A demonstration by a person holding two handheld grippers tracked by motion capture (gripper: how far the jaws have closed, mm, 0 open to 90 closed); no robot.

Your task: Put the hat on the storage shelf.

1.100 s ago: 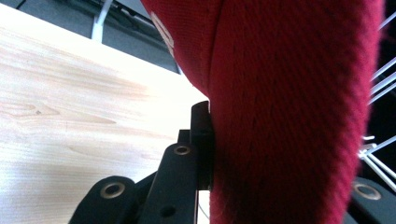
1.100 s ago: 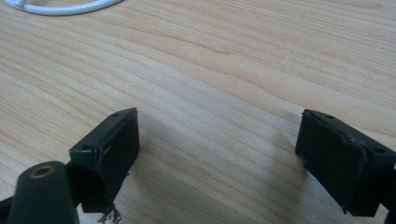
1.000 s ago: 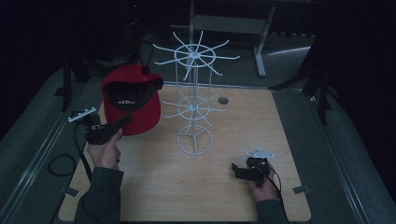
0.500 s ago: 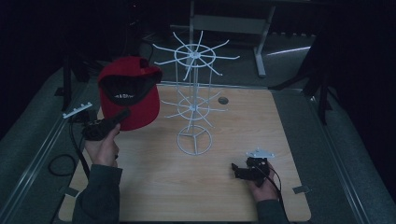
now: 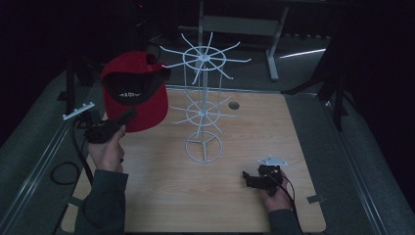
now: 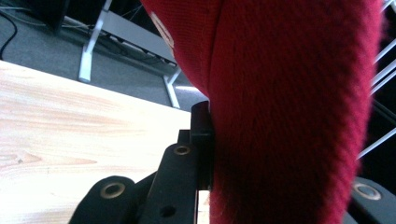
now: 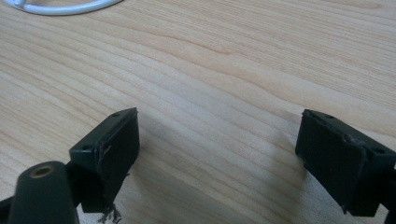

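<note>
there, red cap [image 5: 139, 93], white label unreadable

Red cap [image 5: 139, 93]: small white print on black inner band, inside opening facing camera, too small and blurred to read. Left gripper view: white mark on cap [image 6: 289, 93] fabric near top edge, cut off, illegible. No other text, labels, numbers or signs legible.

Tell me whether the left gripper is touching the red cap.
Touching. In the left gripper view, the left gripper has its black jaw pressed flat against the fabric of the red cap, with no gap. The high view shows the cap lifted off the table.
</note>
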